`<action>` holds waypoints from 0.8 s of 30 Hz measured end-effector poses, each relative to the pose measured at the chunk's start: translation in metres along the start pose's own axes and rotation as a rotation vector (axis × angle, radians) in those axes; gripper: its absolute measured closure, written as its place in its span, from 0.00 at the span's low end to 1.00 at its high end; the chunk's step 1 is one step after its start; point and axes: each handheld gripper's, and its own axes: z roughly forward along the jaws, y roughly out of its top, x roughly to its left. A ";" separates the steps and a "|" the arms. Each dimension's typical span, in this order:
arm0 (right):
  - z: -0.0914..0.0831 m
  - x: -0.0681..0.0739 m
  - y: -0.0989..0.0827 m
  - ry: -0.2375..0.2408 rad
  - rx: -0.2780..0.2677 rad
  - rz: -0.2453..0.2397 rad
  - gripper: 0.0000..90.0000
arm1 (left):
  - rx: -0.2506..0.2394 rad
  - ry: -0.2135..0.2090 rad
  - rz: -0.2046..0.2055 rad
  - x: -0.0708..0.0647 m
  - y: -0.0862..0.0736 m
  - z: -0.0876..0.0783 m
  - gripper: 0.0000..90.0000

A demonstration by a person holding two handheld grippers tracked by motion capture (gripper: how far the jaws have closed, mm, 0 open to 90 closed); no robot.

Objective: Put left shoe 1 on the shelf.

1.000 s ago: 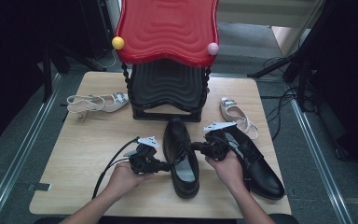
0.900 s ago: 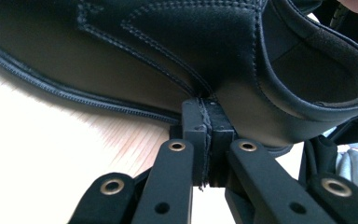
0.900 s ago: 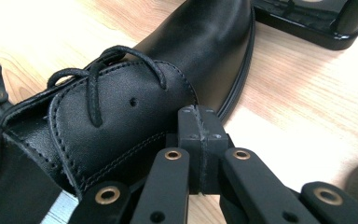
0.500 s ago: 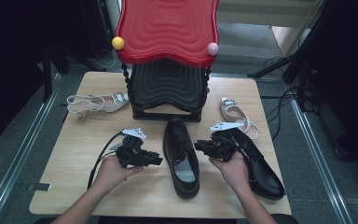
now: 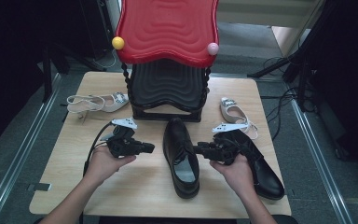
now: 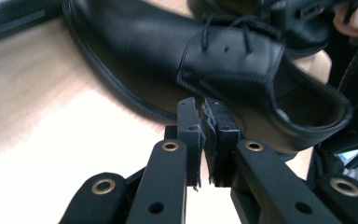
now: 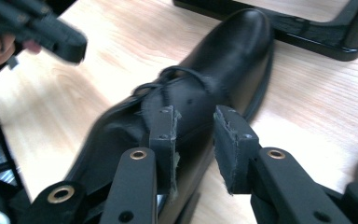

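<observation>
Black shoe (image 5: 181, 156) lies toe-far on the counter (image 5: 140, 186) between both; right hand-held gripper (image 5: 200, 150) nearer, jaws part-open and empty, left hand-held gripper (image 5: 150, 148) pinched closed.

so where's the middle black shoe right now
In the high view the black shoe lies mid-table between both grippers, toe toward the black rack.

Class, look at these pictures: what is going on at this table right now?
A person holds a gripper in each hand on either side of a black shoe lying on the table. The left gripper is nearly shut with nothing in it; the right gripper is partly open and has just been opening, also with nothing held. Neither grips the shoe.
</observation>
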 end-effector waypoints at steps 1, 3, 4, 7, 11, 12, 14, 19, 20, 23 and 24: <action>-0.001 0.002 0.000 0.001 0.000 -0.005 0.78 | -0.009 0.002 0.000 0.001 0.003 -0.003 0.96; -0.005 0.008 -0.001 0.013 0.007 -0.005 0.78 | -0.023 0.000 -0.006 0.004 0.008 -0.008 0.96; -0.007 0.011 -0.001 0.014 0.012 -0.005 0.77 | -0.029 0.000 -0.014 0.005 0.012 -0.011 0.97; -0.011 0.020 -0.001 0.045 0.028 0.023 0.74 | -0.032 -0.005 -0.008 0.007 0.026 -0.017 0.98; -0.017 0.031 0.004 0.062 0.035 0.030 0.74 | -0.033 0.001 0.021 0.005 0.049 -0.024 0.98; -0.018 0.034 0.005 0.081 0.040 0.041 0.74 | -0.035 0.004 0.030 0.004 0.054 -0.025 0.98; -0.021 0.038 0.007 0.107 0.036 0.069 0.74 | -0.038 0.003 0.040 0.003 0.065 -0.027 0.98; -0.023 0.048 0.012 0.104 0.055 0.059 0.75 | -0.046 -0.010 0.052 0.003 0.086 -0.030 0.98; -0.021 0.049 0.012 0.115 0.066 0.066 0.75 | -0.048 -0.005 0.061 0.003 0.090 -0.031 0.98; -0.012 0.053 0.010 0.126 0.112 0.067 0.75 | -0.045 -0.007 0.080 0.001 0.103 -0.035 0.98; -0.009 0.054 0.010 0.124 0.125 0.063 0.75 | -0.045 -0.008 0.093 0.000 0.107 -0.036 0.98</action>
